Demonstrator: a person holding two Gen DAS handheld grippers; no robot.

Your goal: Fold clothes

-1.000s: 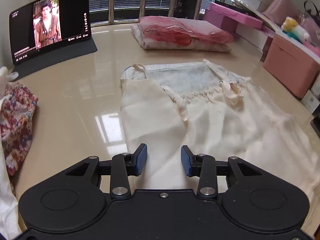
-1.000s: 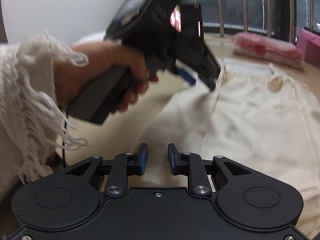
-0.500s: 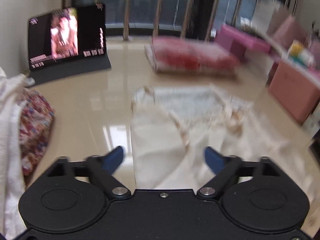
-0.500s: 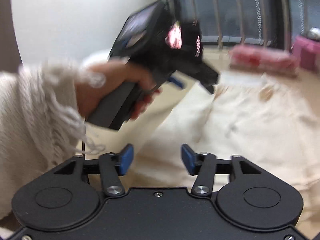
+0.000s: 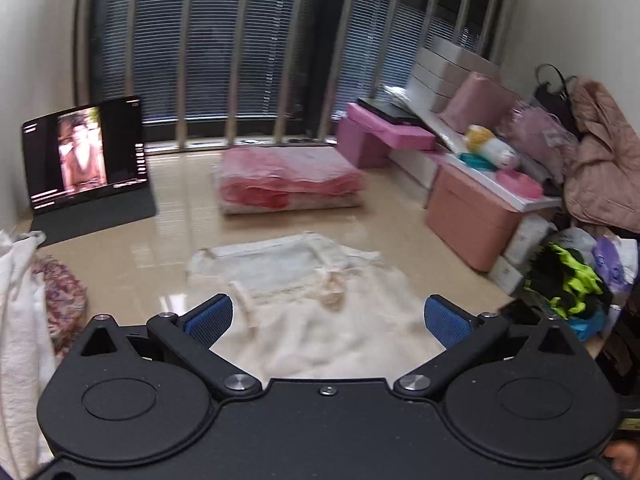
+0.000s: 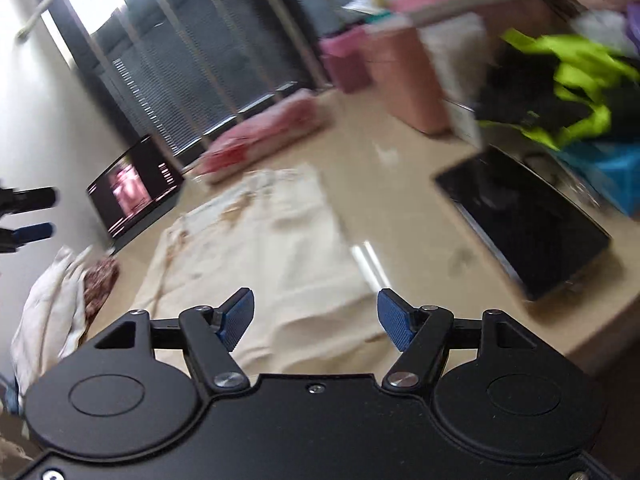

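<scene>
A cream strappy dress [image 5: 320, 312] lies spread on the glossy beige floor [image 5: 180, 200], its left side folded over. It also shows in the right wrist view [image 6: 264, 256]. My left gripper [image 5: 326, 316] is wide open and empty, raised above the dress's near part. My right gripper [image 6: 316, 316] is wide open and empty, above the dress's near edge. The left gripper's fingertips [image 6: 32, 232] show at the far left of the right wrist view.
A tablet [image 5: 84, 156] playing video stands at back left. A folded pink-red bundle [image 5: 288, 180] lies at the back. Pink boxes [image 5: 472, 216] and a clothes pile [image 5: 572, 280] line the right. A floral garment [image 5: 60, 304] lies left. A black flat device [image 6: 524, 216] lies right.
Both grippers opened wide and lifted up and back from the dress. The right wrist view swung right, away from the left hand. The dress stays put.
</scene>
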